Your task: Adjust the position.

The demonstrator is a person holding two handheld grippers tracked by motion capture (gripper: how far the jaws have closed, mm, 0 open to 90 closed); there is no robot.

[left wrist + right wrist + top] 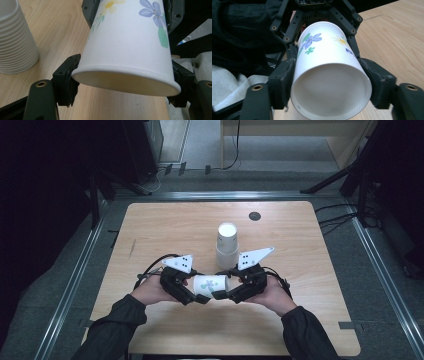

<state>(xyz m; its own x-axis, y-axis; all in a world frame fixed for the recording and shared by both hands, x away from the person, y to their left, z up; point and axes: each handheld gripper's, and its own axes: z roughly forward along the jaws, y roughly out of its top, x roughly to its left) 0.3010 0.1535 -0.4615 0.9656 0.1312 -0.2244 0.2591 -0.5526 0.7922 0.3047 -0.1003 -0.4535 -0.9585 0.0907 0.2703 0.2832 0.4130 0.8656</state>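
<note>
A: What is hidden? The flowered paper cup (210, 285) lies on its side between the two grippers in the high view, low over the wooden table (150, 230); whether it rests on the wood or hangs clear is hard to tell from there.

B: Agreed. In the left gripper view the cup's top is cut off by the frame edge, and the stack of white cups (15, 37) runs off at the left. In the high view that stack (227, 245) stands upright just behind the grippers.

A: Hand pose. Both forearms come in from below, each hand wrapped round its gripper, jaws turned inward toward each other.

B: Left gripper (200, 297): its pads press the cup's wide rim on both sides, pinching it.

A: Right gripper (222, 295): its jaws flank the cup's closed base. The left pad looks in contact; at the right pad contact is probable, not certain.

B: Dark sleeves cover both wrists.
</note>
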